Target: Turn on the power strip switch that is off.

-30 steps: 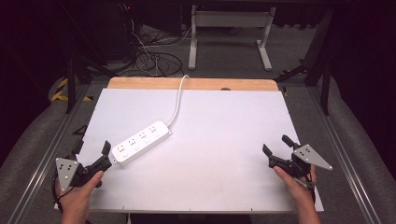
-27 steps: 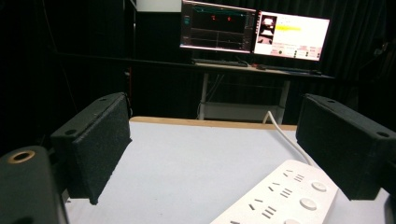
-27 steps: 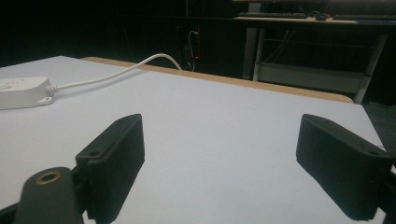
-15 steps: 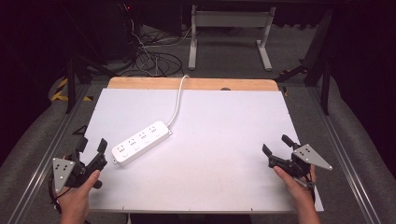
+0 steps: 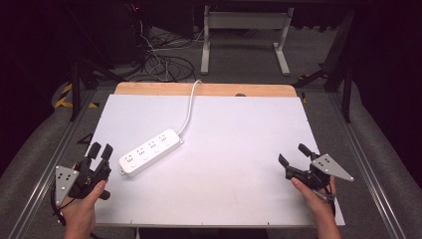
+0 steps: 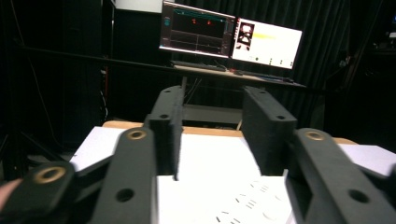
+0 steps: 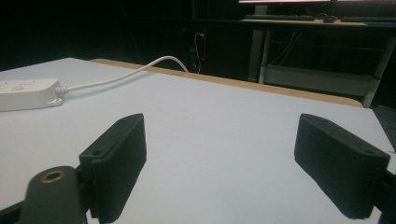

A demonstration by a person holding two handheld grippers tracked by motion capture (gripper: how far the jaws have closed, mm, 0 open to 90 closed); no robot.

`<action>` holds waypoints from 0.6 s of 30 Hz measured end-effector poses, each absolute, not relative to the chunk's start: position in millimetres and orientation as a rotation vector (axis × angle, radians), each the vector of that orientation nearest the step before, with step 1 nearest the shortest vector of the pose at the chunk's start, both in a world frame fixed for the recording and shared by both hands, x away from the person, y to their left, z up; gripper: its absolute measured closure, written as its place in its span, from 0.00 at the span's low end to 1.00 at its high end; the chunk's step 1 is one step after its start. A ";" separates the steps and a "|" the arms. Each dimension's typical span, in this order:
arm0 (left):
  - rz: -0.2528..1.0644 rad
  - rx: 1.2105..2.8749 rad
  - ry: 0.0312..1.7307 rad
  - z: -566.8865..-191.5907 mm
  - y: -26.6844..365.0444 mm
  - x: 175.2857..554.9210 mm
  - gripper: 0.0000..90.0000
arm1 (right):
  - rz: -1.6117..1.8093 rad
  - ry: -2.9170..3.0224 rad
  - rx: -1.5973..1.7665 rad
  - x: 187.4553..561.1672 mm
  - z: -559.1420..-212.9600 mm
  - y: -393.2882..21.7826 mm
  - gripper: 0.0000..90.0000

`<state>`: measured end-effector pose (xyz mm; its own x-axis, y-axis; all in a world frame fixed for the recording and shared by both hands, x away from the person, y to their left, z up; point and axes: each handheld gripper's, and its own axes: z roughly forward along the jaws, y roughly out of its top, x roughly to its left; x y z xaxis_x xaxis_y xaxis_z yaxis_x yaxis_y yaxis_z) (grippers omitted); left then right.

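The power strip (image 5: 149, 151) looks light, rigid and smooth; grip across its narrow sides. Both the left gripper (image 5: 100, 151) and the right gripper (image 5: 293, 154) are spread, holding nothing.

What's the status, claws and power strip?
Left claw open, empty, just left of the power strip. Right claw open wide, empty, near the table's right edge. Strip flat, untouched, cord running off the far edge. Nothing in the way.

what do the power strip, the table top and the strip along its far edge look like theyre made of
Power strip: most likely moulded plastic, white and smooth with a slight sheen; its cord looks rubbery. Table top: a matte, even pale-grey sheet with no grain, perhaps laminate or painted board. Far edge strip: tan, wood-coloured, probably bare wood or plywood, though grain is too fine to see.
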<state>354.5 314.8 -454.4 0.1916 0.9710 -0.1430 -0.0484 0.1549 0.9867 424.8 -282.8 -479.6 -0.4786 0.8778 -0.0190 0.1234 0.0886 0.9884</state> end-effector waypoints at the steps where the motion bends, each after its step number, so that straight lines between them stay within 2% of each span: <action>1: 0.986 1.140 1.094 -453.4 314.5 354.7 0.71 | 1.449 1.707 0.995 424.8 -479.6 -282.8 0.19; 5: 0.955 1.161 1.081 -446.6 313.5 354.1 0.86 | 1.447 1.709 0.996 424.7 -479.6 -281.9 0.19; 8: 0.957 1.182 1.057 -441.0 309.6 354.9 0.94 | 1.449 1.709 0.996 424.8 -479.1 -281.6 0.19; 13: 0.950 1.200 1.046 -436.3 306.1 359.8 1.00 | 1.456 1.705 0.995 425.9 -478.9 -283.0 0.19; 18: 0.964 1.242 1.042 -436.7 301.6 364.8 1.00 | 1.457 1.706 0.996 427.2 -479.0 -283.3 0.19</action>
